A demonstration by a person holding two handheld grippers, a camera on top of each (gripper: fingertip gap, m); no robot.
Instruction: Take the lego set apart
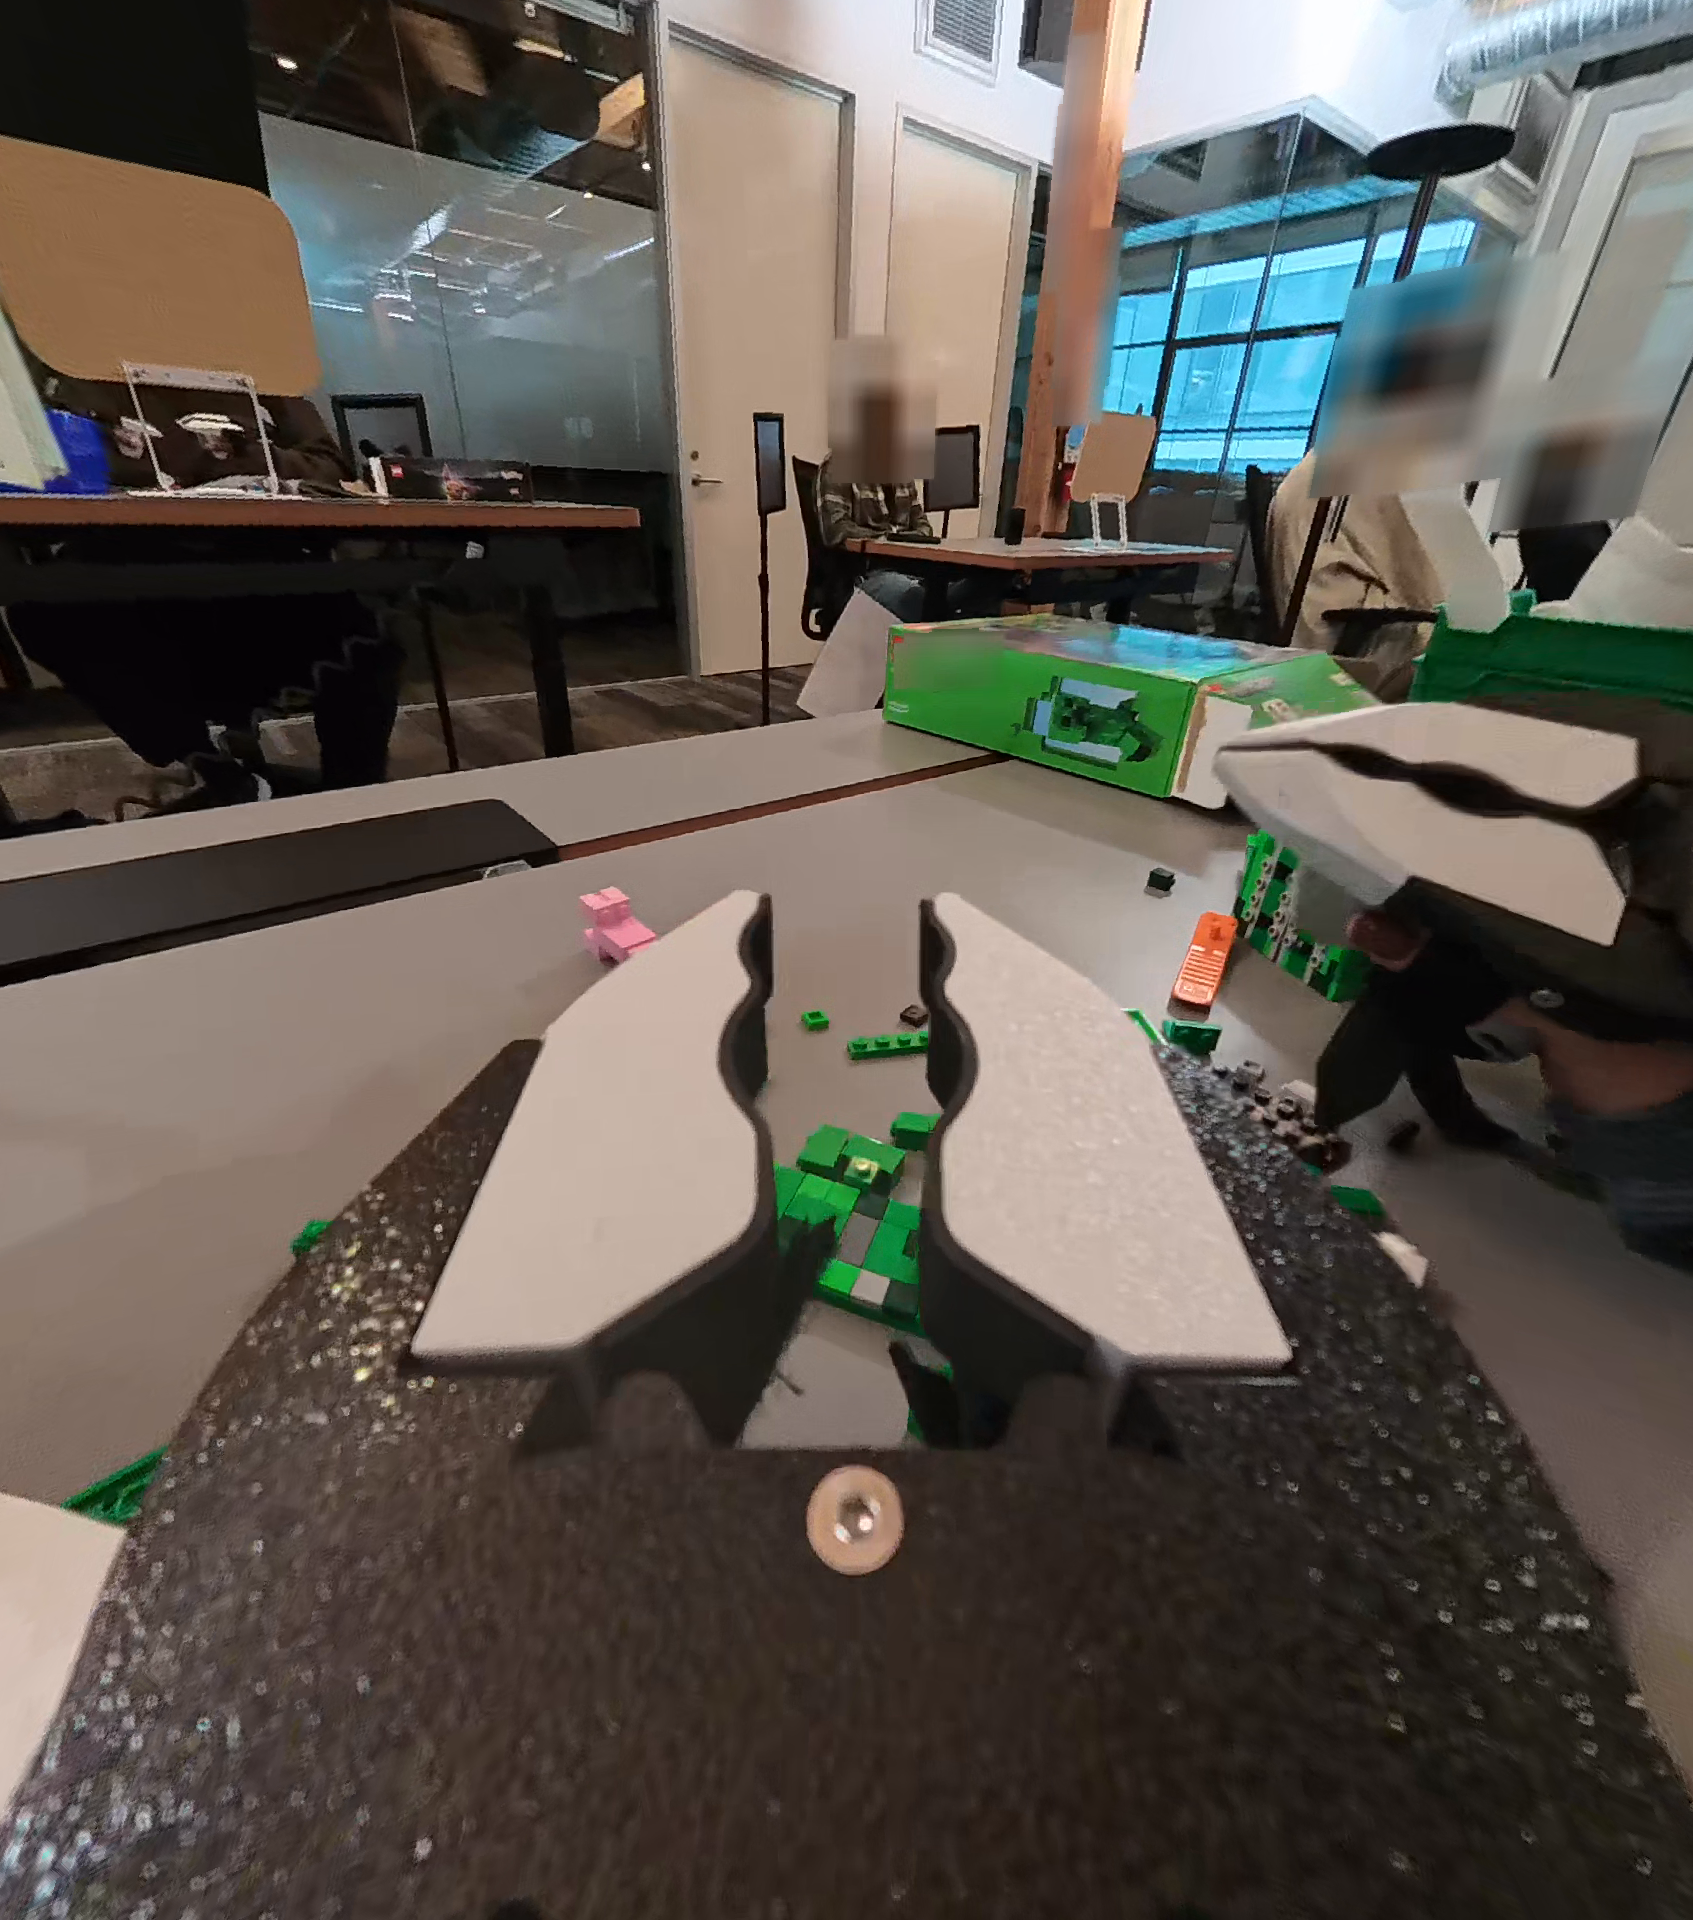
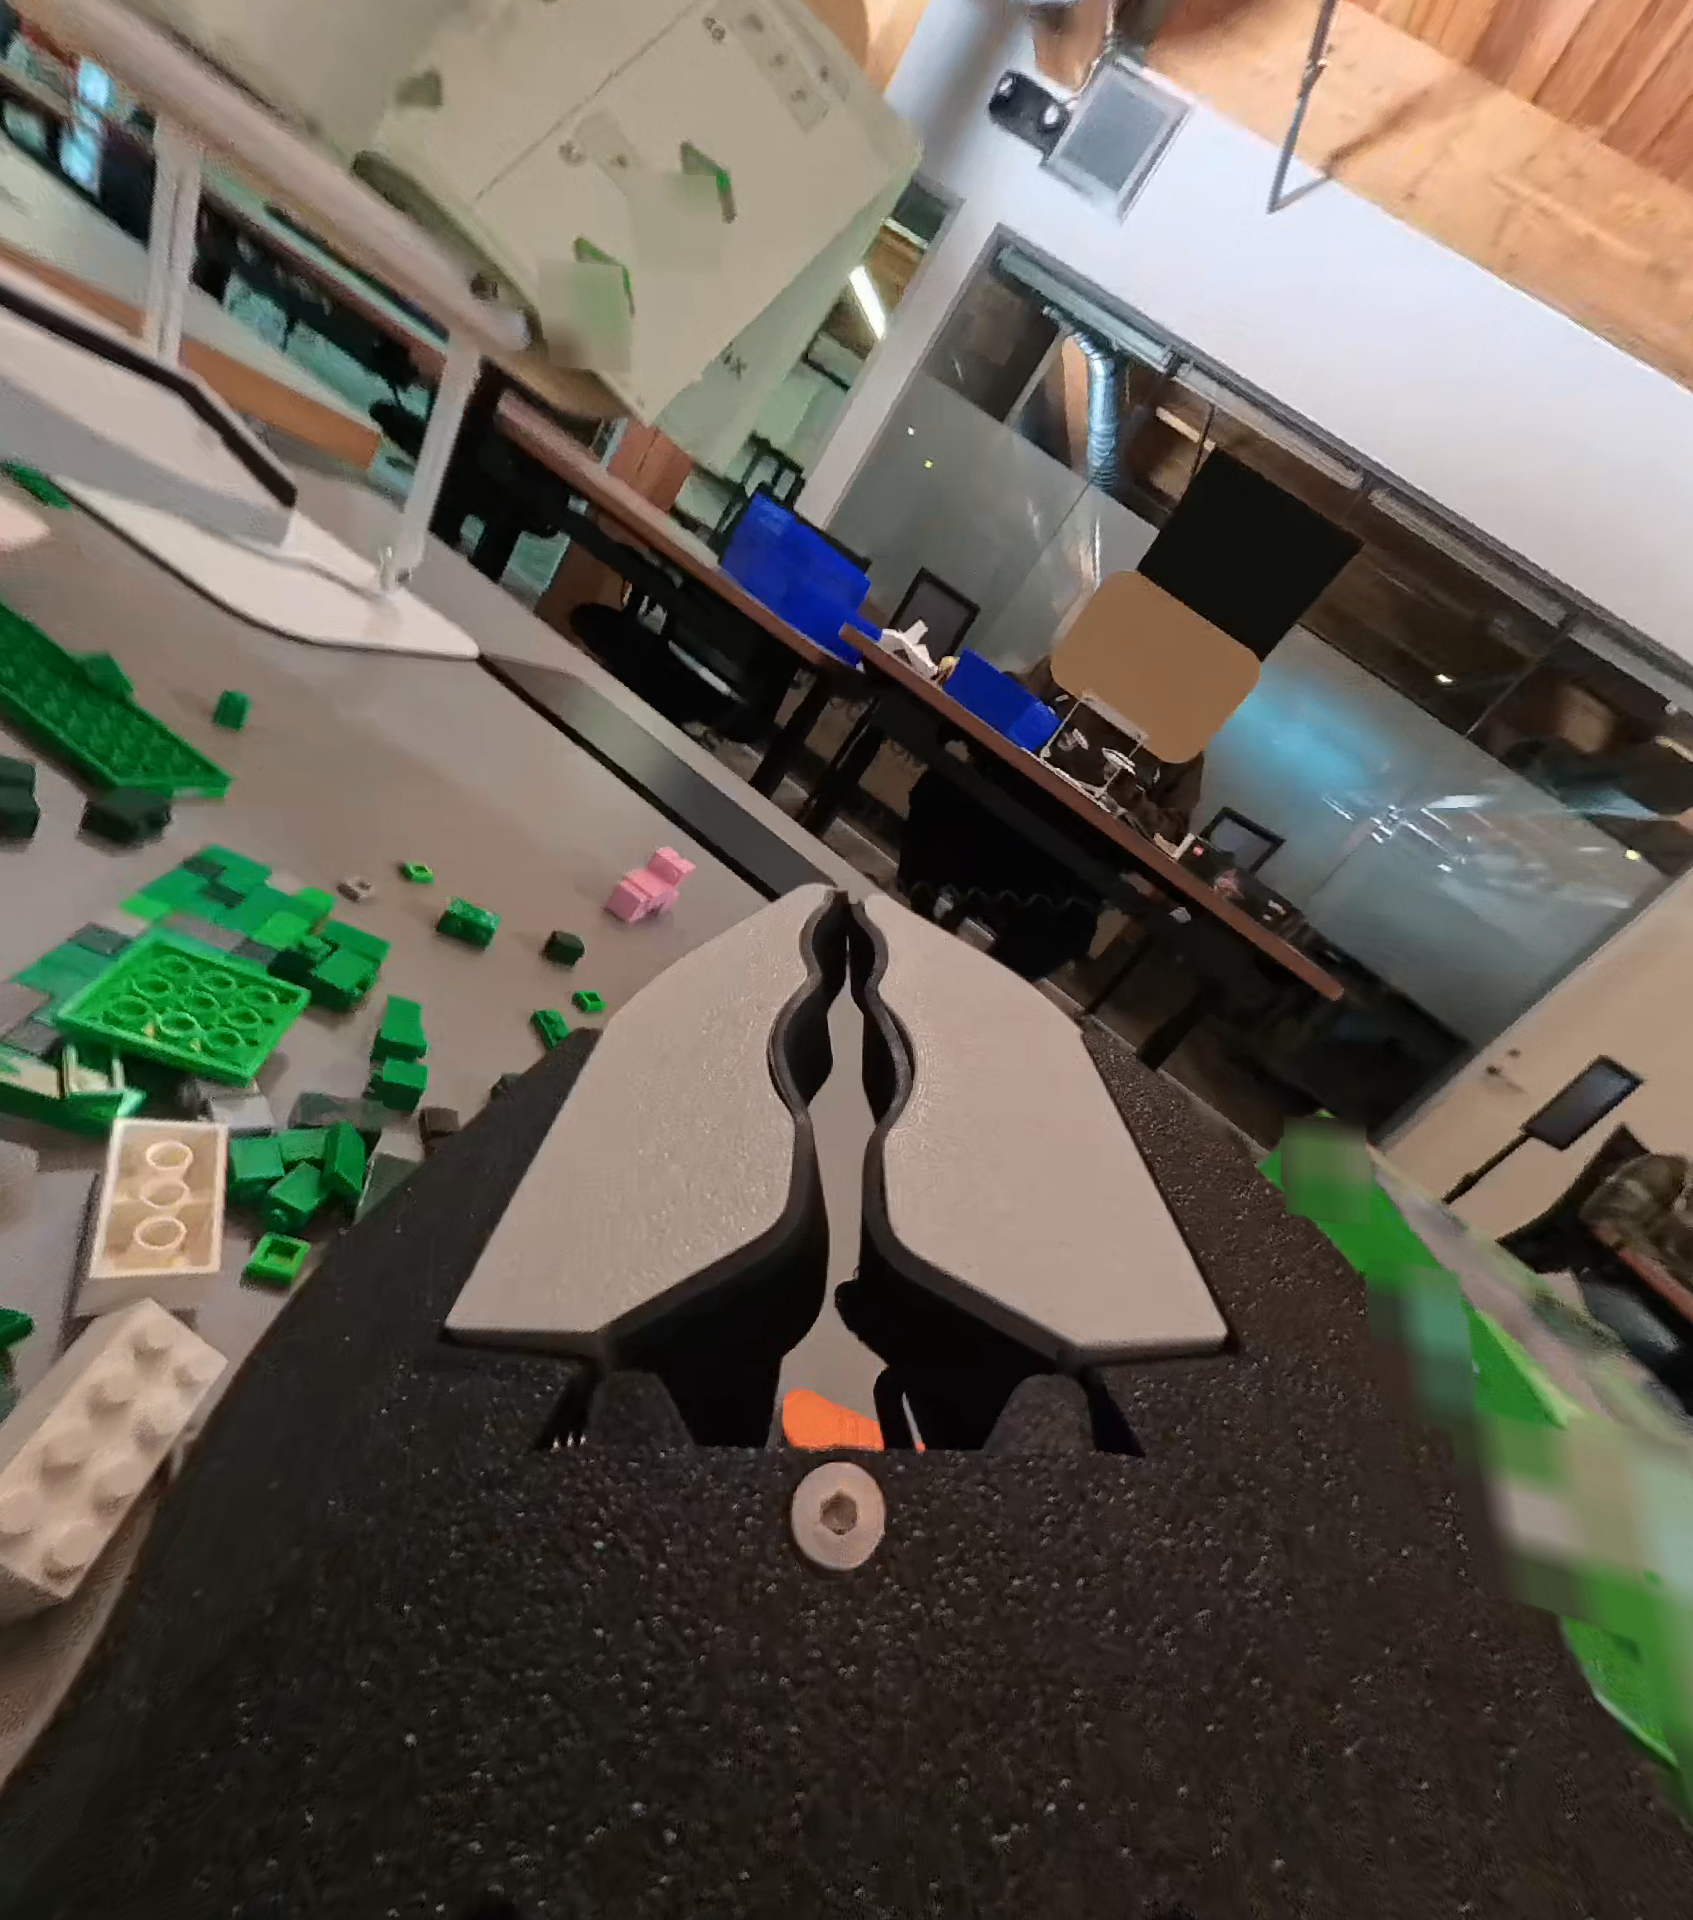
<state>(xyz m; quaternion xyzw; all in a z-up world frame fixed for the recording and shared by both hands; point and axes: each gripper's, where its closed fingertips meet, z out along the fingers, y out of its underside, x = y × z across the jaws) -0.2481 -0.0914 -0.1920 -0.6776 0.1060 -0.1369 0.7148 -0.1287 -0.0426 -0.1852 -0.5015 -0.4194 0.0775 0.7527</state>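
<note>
Loose green lego pieces [image 1: 852, 1195] lie on the grey table under my left gripper [image 1: 844, 935], which is open and empty just above them. A part-built green and black lego wall [image 1: 1289, 925] stands to the right, with an orange brick separator [image 1: 1203, 961] lying beside it. My right gripper [image 1: 1231, 764] hovers above that wall with its jaws together. In the right wrist view my right gripper [image 2: 847, 912] is shut with nothing visible between its fingers. To its left lie scattered green pieces, a green square plate [image 2: 182, 1003], a tan brick [image 2: 161, 1195] and a white brick [image 2: 63, 1455].
A pink lego pig [image 1: 616, 925] sits ahead of the left gripper and shows in the right wrist view [image 2: 650, 883]. A green set box [image 1: 1081, 696] lies at the table's far edge. A long green plate [image 2: 52, 686] and an instruction booklet on a stand [image 2: 665, 208] are at the left. It is some 9 cm from my left tips to the green square plate [image 2: 182, 1003]. The tan brick [image 2: 161, 1195] is about 12 cm from both grippers' fingertips.
</note>
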